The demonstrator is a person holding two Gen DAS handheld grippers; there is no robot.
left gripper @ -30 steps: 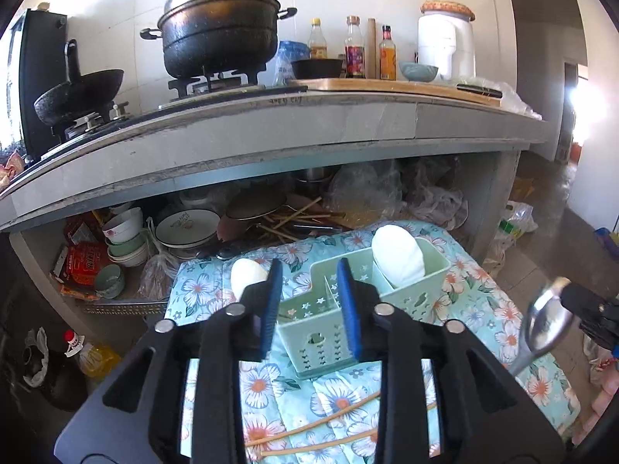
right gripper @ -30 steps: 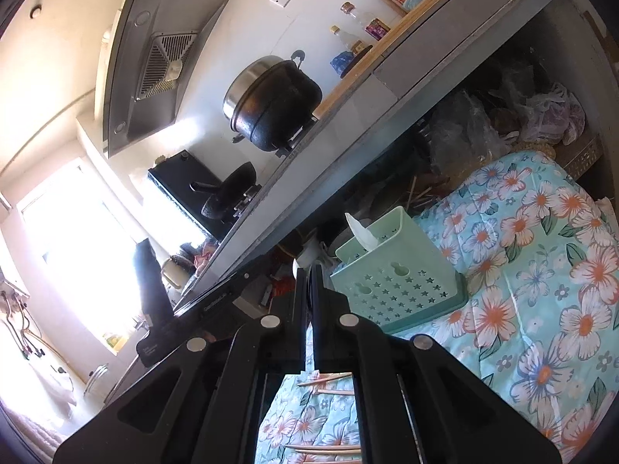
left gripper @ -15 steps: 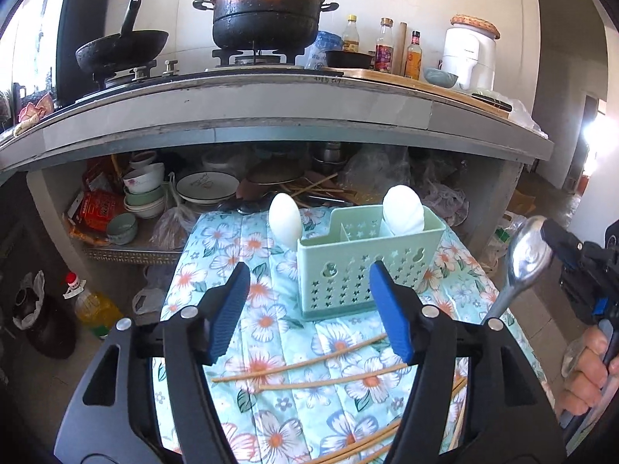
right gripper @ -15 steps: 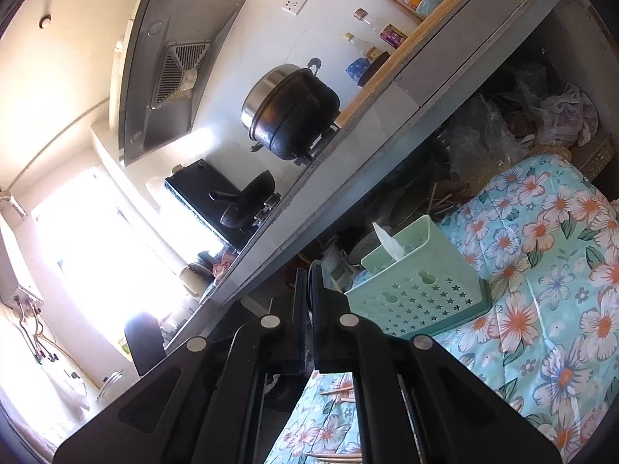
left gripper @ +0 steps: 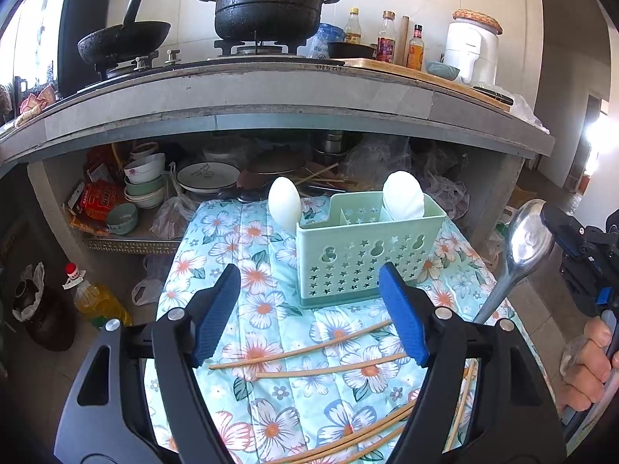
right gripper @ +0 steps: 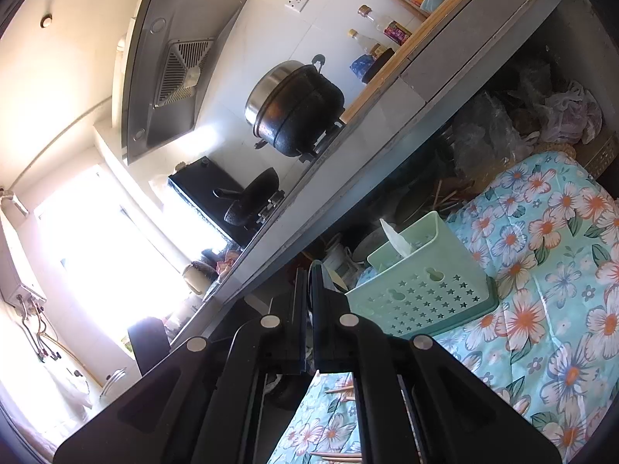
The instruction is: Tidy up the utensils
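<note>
A mint-green utensil caddy (left gripper: pixel 367 255) stands on the floral cloth (left gripper: pixel 247 263), with a white spoon (left gripper: pixel 402 197) standing in its right compartment and another white spoon (left gripper: pixel 284 203) at its left side. Several wooden chopsticks (left gripper: pixel 309 348) lie on the cloth in front of it. My left gripper (left gripper: pixel 309 309) is open and empty, above the chopsticks. My right gripper (right gripper: pixel 308 282) is shut on a metal spoon (left gripper: pixel 522 243), held in the air to the right of the caddy (right gripper: pixel 421 286).
A concrete counter (left gripper: pixel 271 89) with a black pot (left gripper: pixel 267 4), a wok (left gripper: pixel 123 38) and sauce bottles (left gripper: pixel 387 38) overhangs the cloth's far edge. Bowls and plates (left gripper: pixel 147 185) fill the shelf below. An oil bottle (left gripper: pixel 93 297) stands on the floor at left.
My left gripper has opened wide and pulled back from the caddy. My right gripper has carried the metal spoon up and a little closer to the caddy.
</note>
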